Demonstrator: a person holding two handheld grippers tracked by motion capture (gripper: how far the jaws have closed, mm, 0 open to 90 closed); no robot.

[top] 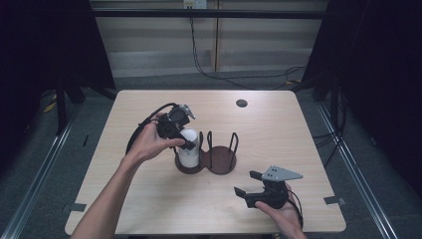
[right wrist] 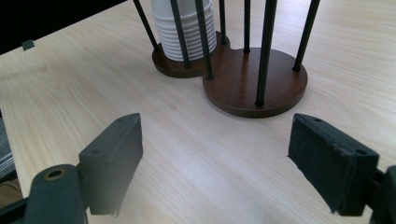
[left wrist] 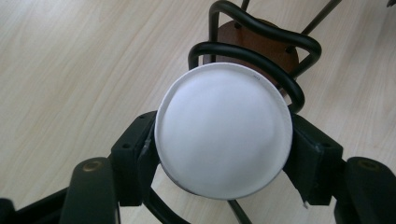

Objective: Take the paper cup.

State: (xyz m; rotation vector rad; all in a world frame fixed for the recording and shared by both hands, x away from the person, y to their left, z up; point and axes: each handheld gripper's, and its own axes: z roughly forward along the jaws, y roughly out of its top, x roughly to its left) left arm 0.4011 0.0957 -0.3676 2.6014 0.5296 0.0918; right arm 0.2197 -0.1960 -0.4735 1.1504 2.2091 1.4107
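scene: a dark wooden cup holder (top: pixel 214 160) with 2 round bays and black wire uprights stands near the middle of the worktop (top: pixel 149 199); a stack of white paper cups (top: pixel 189 149) sits in its left bay, the right bay has nothing in it.
left gripper: the left gripper (left wrist: pixel 223 154) comes down on the top of the stack, its jaws pinching the top cup (left wrist: pixel 223 130) on 2 opposite sides of the wall.
right gripper: the right gripper (top: pixel 250 185) hangs above the worktop's near right part, well apart from the holder, jaws spread with nothing between them.
risk, crushing: the cup is thin paper, so a harder squeeze could buckle it out of round.
risk, several cups: the cups nest tightly, so a lift may drag more than 1 up with the top cup.
risk, snagging: a wire loop (left wrist: pixel 247 60) of the holder lies just beside the cup's rim; a tilted pull could catch the rim or a jaw on it.
risk, holder moving: nothing braces the base, so a sticking stack could lift or tip the holder.
risk, slipping: the tapered wall could slide out of a light pinch.
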